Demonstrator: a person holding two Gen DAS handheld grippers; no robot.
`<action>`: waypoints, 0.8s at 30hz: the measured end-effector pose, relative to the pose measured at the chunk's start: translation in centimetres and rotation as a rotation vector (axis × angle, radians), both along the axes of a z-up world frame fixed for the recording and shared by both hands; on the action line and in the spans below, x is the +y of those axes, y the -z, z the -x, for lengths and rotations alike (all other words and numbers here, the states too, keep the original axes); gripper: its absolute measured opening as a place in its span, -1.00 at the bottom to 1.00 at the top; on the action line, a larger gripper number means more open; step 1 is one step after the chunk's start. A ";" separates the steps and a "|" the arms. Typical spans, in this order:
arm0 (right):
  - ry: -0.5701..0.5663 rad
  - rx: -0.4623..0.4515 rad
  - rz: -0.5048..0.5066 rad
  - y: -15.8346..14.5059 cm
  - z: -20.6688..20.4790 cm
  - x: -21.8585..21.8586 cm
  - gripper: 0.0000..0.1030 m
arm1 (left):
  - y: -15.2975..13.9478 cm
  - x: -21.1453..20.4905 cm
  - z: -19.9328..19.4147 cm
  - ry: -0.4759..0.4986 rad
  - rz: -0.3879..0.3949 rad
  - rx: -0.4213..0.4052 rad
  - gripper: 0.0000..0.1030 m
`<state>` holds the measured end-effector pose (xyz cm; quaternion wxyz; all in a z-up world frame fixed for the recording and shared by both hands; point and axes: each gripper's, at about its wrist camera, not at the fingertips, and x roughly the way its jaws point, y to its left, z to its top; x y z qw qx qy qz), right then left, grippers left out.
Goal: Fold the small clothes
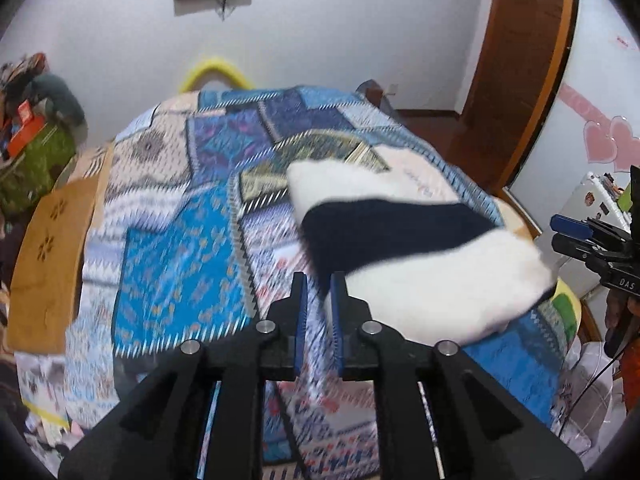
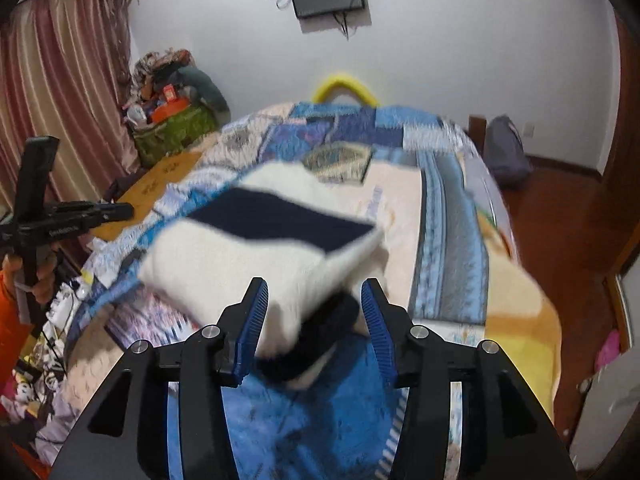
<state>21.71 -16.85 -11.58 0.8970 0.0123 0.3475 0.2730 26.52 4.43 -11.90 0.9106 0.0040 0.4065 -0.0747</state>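
A folded white garment with a broad navy band (image 1: 420, 248) (image 2: 248, 256) lies on the patchwork quilt (image 1: 180, 220) (image 2: 452, 208) that covers the bed. My left gripper (image 1: 319, 280) stands just left of the garment's near corner, jaws a narrow gap apart, only quilt showing between them. My right gripper (image 2: 314, 284) is open wide at the garment's near edge. The cloth's thick folded corner lies between and ahead of the blue pads (image 2: 252, 320), which do not press on it. Both views are blurred. Each gripper shows at the edge of the other's view.
A brown paper sheet (image 1: 52, 256) lies at the quilt's left edge. A green bag heaped with clutter (image 2: 172, 128) stands by the pink curtain (image 2: 60, 92). A yellow arch (image 2: 344, 84) rises at the bed's far end. Wooden floor (image 2: 560, 208) lies to the right.
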 end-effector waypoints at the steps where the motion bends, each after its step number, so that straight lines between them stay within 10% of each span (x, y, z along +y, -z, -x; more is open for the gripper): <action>1: -0.002 -0.010 -0.006 -0.4 -0.2 0.1 -0.12 | -0.3 -0.5 -0.7 0.007 0.000 -0.009 -0.64; 10: -0.073 0.018 -0.020 0.0 -5.2 4.2 -0.10 | 0.6 -4.4 -5.1 0.087 -0.014 0.006 0.05; 17: -0.131 0.188 0.070 5.6 -7.3 6.3 -0.09 | 6.4 -5.9 -7.0 0.105 -0.087 0.132 0.33; 24: -0.136 0.141 0.087 5.8 -4.7 5.4 -0.07 | 7.1 -5.8 -5.2 0.097 -0.113 0.103 0.48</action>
